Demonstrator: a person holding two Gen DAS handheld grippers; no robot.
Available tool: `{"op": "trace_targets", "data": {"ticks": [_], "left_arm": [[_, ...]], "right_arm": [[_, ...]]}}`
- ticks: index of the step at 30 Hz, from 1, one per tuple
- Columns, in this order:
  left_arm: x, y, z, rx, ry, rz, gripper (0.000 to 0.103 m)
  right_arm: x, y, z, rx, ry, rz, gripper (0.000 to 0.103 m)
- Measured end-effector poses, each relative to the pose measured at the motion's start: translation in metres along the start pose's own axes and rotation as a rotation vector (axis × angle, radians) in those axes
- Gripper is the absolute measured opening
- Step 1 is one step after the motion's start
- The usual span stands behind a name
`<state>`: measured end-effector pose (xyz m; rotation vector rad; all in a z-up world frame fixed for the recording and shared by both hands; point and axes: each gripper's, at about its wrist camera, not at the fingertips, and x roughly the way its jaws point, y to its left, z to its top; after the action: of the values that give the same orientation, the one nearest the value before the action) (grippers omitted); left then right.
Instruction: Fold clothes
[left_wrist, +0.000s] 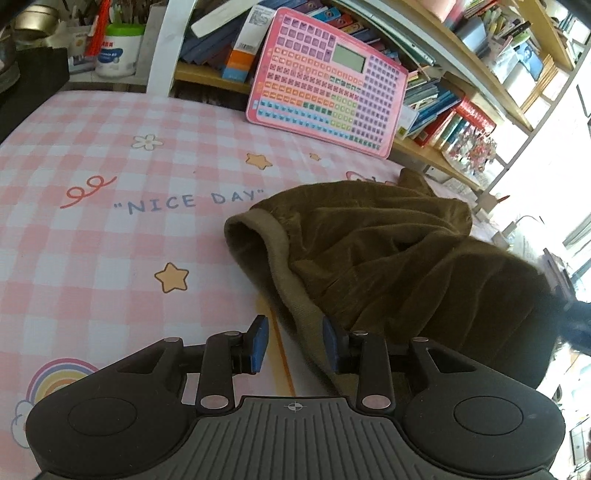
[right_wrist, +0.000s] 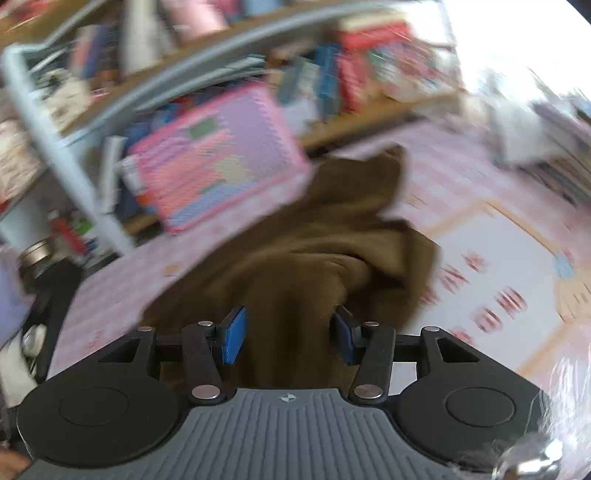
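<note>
A: We see the pink checked tablecloth (left_wrist: 110, 236), with the crumpled olive garment (left_wrist: 388, 258) at four o'clock.

B: Our left gripper (left_wrist: 295, 341) is released beside its hem; our right gripper (right_wrist: 290, 338) gapes around a fold, unclenched.

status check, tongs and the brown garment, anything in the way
Left tongs open at hem. Right tongs open, fabric between pads. Brown garment crumpled, unfolded. Pink toy keyboard beyond it, clear.
</note>
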<state>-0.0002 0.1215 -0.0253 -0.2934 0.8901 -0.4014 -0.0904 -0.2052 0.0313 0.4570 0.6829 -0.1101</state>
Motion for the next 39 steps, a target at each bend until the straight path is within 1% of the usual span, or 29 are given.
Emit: {"op": "trace_targets", "data": {"ticks": [3, 7, 11, 12, 16, 19, 22, 25, 28, 31, 35, 39], "left_arm": [[-0.004, -0.006, 0.0, -0.002, -0.001, -0.046, 0.033], [-0.004, -0.025, -0.003, 0.02, 0.022, -0.148, 0.033], [0.003, -0.045, -0.008, 0.067, 0.045, -0.177, 0.033], [0.004, -0.048, -0.009, 0.069, 0.047, -0.175, 0.033], [0.001, -0.047, -0.012, 0.03, 0.026, -0.129, 0.033], [-0.004, -0.046, -0.012, -0.012, -0.005, -0.076, 0.033], [-0.008, -0.05, -0.013, -0.06, -0.041, -0.02, 0.033], [-0.011, -0.063, -0.018, -0.099, -0.067, 0.032, 0.033], [-0.012, -0.081, -0.026, -0.127, -0.088, 0.08, 0.033], [-0.013, -0.099, -0.033, -0.154, -0.113, 0.126, 0.039], [-0.015, -0.121, -0.048, -0.198, -0.148, 0.182, 0.039], [-0.014, -0.138, -0.065, -0.248, -0.149, 0.239, 0.039]], "right_arm": [[0.001, -0.024, -0.005, 0.088, 0.031, -0.056, 0.047], [-0.001, -0.042, -0.013, 0.168, 0.048, -0.074, 0.047], [0.002, -0.045, -0.007, 0.181, 0.05, -0.069, 0.048], [0.003, -0.046, -0.005, 0.178, 0.053, -0.068, 0.048], [0.009, -0.046, 0.002, 0.153, 0.071, -0.042, 0.048], [0.014, -0.044, 0.011, 0.113, 0.081, 0.009, 0.048], [0.016, -0.043, 0.021, 0.043, 0.076, 0.061, 0.048], [0.018, -0.049, 0.033, -0.014, 0.073, 0.111, 0.048], [0.023, -0.065, 0.047, -0.023, 0.086, 0.167, 0.049], [0.026, -0.08, 0.059, -0.035, 0.098, 0.215, 0.049], [0.037, -0.103, 0.068, -0.052, 0.133, 0.233, 0.05], [0.057, -0.126, 0.069, -0.083, 0.198, 0.191, 0.05]]}}
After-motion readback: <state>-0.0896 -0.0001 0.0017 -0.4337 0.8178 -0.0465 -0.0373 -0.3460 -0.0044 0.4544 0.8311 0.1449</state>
